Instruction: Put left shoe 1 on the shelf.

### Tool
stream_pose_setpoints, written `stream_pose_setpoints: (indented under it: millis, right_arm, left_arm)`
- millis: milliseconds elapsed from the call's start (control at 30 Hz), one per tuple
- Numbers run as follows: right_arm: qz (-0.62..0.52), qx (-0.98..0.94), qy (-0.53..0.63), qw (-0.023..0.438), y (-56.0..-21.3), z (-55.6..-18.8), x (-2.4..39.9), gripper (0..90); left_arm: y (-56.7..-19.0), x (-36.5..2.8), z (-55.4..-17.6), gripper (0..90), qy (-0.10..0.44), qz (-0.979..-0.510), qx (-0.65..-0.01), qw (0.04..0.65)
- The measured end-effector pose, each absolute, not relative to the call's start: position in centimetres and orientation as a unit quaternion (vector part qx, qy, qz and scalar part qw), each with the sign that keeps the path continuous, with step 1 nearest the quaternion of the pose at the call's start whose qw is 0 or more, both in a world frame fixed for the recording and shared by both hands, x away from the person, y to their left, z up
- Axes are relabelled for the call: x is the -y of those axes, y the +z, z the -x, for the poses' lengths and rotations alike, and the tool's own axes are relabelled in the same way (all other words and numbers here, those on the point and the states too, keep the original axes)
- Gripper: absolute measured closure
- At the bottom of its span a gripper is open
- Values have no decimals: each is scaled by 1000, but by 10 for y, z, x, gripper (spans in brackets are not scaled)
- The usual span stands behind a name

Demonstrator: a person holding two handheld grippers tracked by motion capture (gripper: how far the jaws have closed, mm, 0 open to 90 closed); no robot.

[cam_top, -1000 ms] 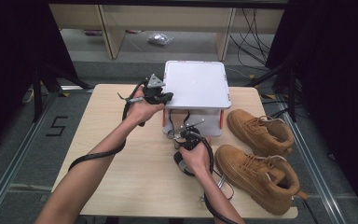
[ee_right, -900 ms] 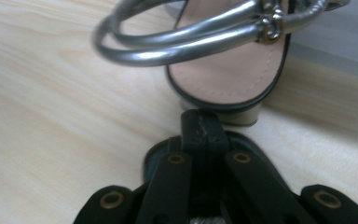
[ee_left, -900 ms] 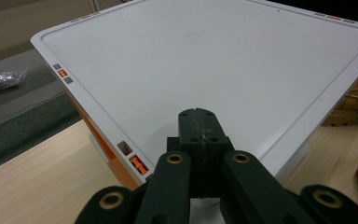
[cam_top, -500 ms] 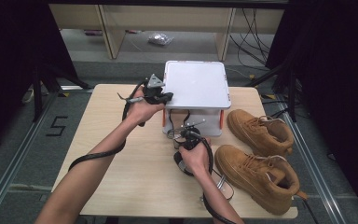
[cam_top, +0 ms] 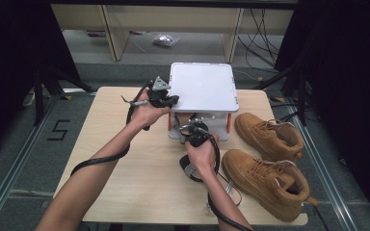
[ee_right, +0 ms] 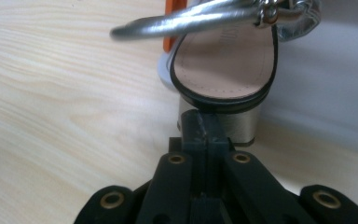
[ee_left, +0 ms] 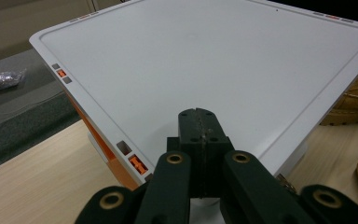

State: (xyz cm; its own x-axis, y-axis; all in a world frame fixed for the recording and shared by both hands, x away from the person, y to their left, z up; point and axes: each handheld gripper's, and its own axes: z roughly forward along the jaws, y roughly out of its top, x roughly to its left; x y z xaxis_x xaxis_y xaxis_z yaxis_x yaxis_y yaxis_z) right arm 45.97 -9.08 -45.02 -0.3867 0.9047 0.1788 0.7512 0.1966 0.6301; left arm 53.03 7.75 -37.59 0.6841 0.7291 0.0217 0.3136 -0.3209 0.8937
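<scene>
Your right gripper (ee_right: 200, 128), jaws pressed together on nothing, sits just short of the silver block-heeled sandal (ee_right: 223, 79) at the box's front opening; push the heel squarely, low, so it slides in without tipping; the right gripper view shows that heel, half hidden from above; your left gripper (ee_left: 200, 128), likewise closed and empty, rests over the flat white square box lid (cam_top: 202, 89); steady it.
</scene>
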Motion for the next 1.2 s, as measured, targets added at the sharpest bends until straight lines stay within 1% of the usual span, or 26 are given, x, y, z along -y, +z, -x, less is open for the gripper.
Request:
stream_pose_setpoints:
  millis: [167, 333, 633, 933, 1200]
  right_arm:
    - [-541, -766, 324, 127, -453, -469, 80, 900]
    - [-530, -771, 322, 147, -457, -477, 71, 900]
    - [-514, -778, 318, 171, -466, -486, 62, 900]
    - [-507, -784, 313, 175, -469, -491, 58, 900]
    - [-494, -792, 306, 189, -473, -496, 57, 900]
  left_arm:
    - [-375, -78, -530, 900, 217, -784, -334, 475]
    - [-376, -78, -530, 900, 216, -783, -334, 479]
    - [-376, -78, -530, 900, 215, -784, -334, 477]
    - [-376, -78, -530, 900, 216, -785, -333, 476]
    - [-376, -78, -530, 900, 216, -785, -333, 476]
